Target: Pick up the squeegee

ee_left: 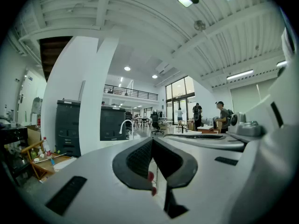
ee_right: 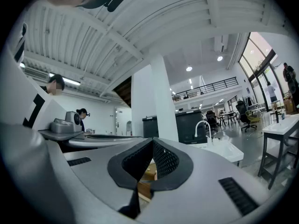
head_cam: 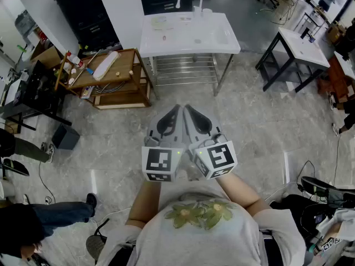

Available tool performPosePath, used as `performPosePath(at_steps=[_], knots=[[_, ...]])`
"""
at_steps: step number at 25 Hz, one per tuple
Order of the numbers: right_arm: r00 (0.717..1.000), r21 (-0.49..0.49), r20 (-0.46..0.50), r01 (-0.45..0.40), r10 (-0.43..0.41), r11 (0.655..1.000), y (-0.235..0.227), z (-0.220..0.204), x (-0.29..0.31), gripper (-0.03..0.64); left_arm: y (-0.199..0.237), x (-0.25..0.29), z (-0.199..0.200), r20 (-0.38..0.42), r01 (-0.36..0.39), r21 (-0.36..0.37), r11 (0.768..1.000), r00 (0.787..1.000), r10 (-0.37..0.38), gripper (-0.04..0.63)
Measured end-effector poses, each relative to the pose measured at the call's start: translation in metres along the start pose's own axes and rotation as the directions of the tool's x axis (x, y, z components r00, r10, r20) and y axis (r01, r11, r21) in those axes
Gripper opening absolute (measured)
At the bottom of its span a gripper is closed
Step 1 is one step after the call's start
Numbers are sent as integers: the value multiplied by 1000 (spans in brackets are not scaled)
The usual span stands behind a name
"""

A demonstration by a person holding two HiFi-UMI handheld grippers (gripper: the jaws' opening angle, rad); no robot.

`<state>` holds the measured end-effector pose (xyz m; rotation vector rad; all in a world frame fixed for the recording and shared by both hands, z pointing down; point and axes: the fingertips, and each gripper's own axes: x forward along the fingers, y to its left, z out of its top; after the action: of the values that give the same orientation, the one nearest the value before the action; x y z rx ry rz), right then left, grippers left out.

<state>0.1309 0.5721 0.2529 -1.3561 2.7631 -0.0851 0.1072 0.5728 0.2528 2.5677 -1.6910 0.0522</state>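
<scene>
Both grippers sit side by side at the person's chest, pointing level; left gripper (head_cam: 176, 111) has its jaws closed tip to tip with nothing between them; right gripper (head_cam: 188, 111) is closed and empty too; each cube (head_cam: 161, 163) carries black-and-white square markers, and no readable words show. The squeegee I can't pick out for sure; a long white thing (head_cam: 106, 65) lies on the wooden table (head_cam: 126, 57), ahead and to the left, too small to tell; small items sit on the white sink table (head_cam: 222, 44) straight ahead; both tables stand well apart from the grippers.
</scene>
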Motion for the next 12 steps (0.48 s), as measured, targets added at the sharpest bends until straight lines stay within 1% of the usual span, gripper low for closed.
performPosePath(at_steps=[6, 12], knots=[[1000, -4, -10, 6, -6, 1000, 11, -8, 17, 21, 20, -1, -7, -10, 4, -4, 1000, 1000, -4, 6], [1000, -7, 2, 22, -22, 1000, 9, -11, 24, 21, 26, 5, -9, -5, 26, -4, 1000, 1000, -26, 6]])
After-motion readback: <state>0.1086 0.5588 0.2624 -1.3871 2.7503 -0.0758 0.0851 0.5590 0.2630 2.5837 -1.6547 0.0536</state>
